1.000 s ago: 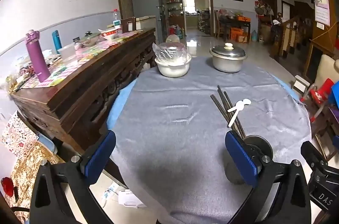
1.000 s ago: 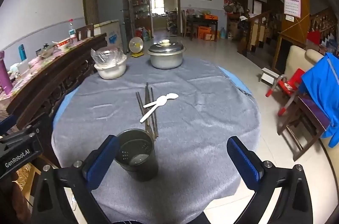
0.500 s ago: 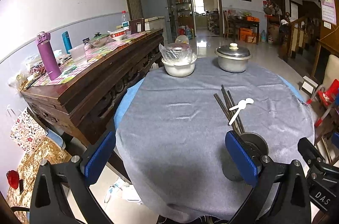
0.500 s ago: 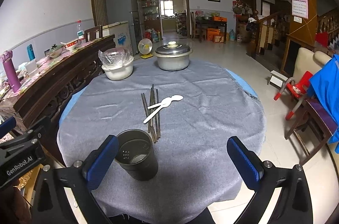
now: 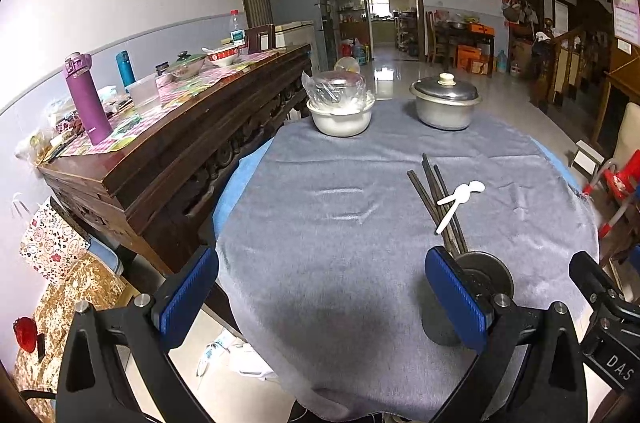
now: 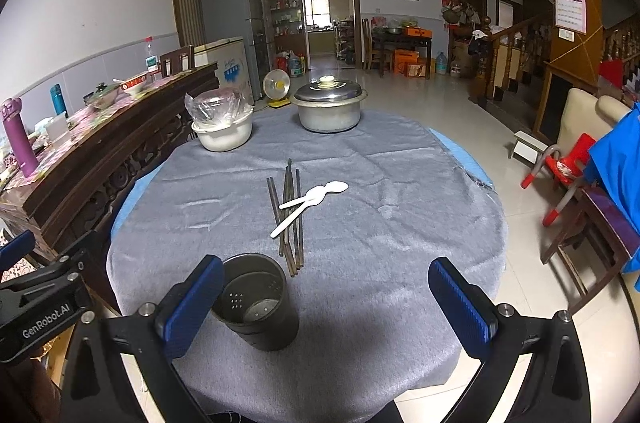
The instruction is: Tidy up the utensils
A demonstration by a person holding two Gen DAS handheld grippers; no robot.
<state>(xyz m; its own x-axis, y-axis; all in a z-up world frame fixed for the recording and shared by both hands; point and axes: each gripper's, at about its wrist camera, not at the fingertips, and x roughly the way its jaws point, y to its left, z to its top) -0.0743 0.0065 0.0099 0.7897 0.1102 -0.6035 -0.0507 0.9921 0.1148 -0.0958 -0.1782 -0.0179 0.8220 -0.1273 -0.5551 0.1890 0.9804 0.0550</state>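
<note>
At the near edge of the round surface, both claws hang spread wide and empty: the right claw has its left pad just beside the dark utensil holder, and the left claw frames bare grey cloth to the holder's left. Over the last second both have drawn back and up, so the surface reads smaller and more of its rim shows; nothing on it has shifted. I'd judge the sorting has not begun, and this is a pull-back to survey before the first pick.

Just beyond the holder lie the dark chopsticks, a loose bundle pointing away, with the white spoons crossed on top of them. Far past the holder stand a covered white bowl and a lidded metal pot.

Only the right view looks down into the holder, showing it empty, its bottom perforated. In the left view a pad hides most of it.
</note>
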